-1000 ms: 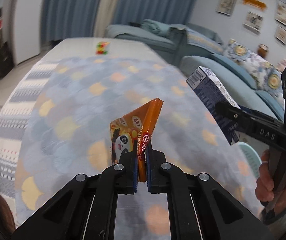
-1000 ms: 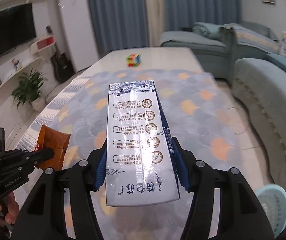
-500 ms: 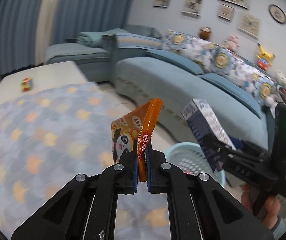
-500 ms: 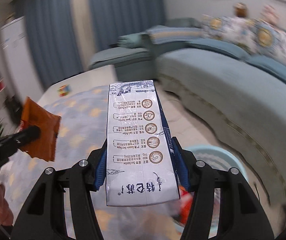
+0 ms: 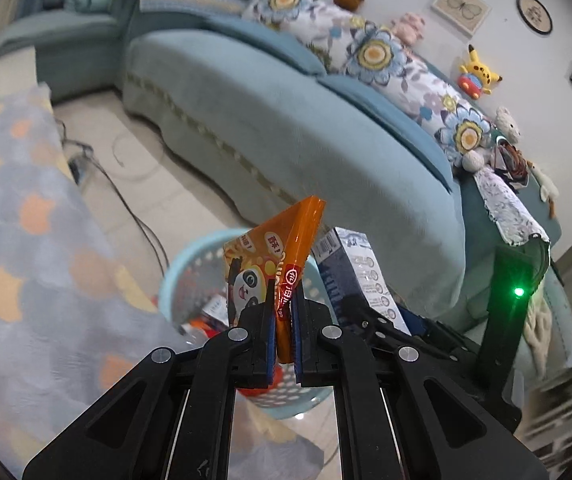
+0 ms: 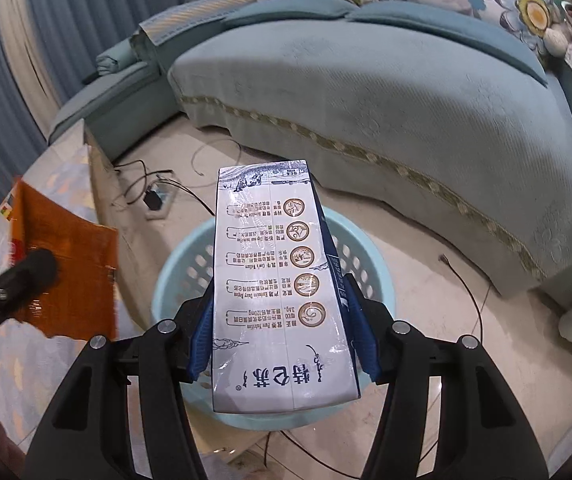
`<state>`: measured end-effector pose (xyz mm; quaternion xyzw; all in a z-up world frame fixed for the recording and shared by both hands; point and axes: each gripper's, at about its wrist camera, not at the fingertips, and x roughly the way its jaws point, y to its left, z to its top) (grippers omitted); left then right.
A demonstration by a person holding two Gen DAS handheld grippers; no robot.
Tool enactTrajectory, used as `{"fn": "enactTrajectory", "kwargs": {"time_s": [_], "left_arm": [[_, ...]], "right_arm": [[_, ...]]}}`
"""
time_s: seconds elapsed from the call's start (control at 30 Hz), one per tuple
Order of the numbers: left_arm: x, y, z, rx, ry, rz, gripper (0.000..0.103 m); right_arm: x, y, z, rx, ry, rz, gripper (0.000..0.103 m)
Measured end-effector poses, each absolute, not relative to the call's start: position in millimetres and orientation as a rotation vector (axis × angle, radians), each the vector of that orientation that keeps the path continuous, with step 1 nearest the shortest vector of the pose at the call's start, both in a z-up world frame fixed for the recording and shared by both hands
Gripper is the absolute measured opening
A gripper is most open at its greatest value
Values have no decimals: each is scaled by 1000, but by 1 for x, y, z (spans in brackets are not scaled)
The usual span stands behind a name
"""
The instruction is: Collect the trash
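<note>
**Both pieces of trash poised over the basket**

The left tongs (image 5: 284, 330) are clamped on an orange snack wrapper (image 5: 274, 264); the right tongs (image 6: 282, 332) are clamped on a milk carton (image 6: 282, 280). Both hang above the pale blue basket (image 6: 369, 256) on the floor beside the tabletop (image 5: 26, 240). The wrapper sits nearer the rim, so I judge it could flutter outside on release, and the tongs crowd close enough to knock together.

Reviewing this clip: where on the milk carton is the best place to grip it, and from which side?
Across the two narrow side walls near its base, coming from the bottom end, as the right gripper holds the milk carton now: flat parallel walls seat the pads and its length points at the basket.
</note>
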<state>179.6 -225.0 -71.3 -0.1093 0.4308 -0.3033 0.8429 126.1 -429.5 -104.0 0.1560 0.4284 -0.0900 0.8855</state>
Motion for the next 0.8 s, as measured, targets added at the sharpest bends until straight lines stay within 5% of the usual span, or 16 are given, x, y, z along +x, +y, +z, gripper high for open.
{"fn": "enactTrajectory", "kwargs": {"time_s": [0.2,0.37,0.8], "left_arm": [[184,-247,-93,-133,949,-620,14],[182,-243,-89,-140,940,-607,65],[122,-168,-44,-143,841,-470,71]], "right_arm": [[136,-436,-120,370,937,-187,57],[134,-436,-121,402,942,-194,59],[81,-389,-66,392,808,-189,67]]}}
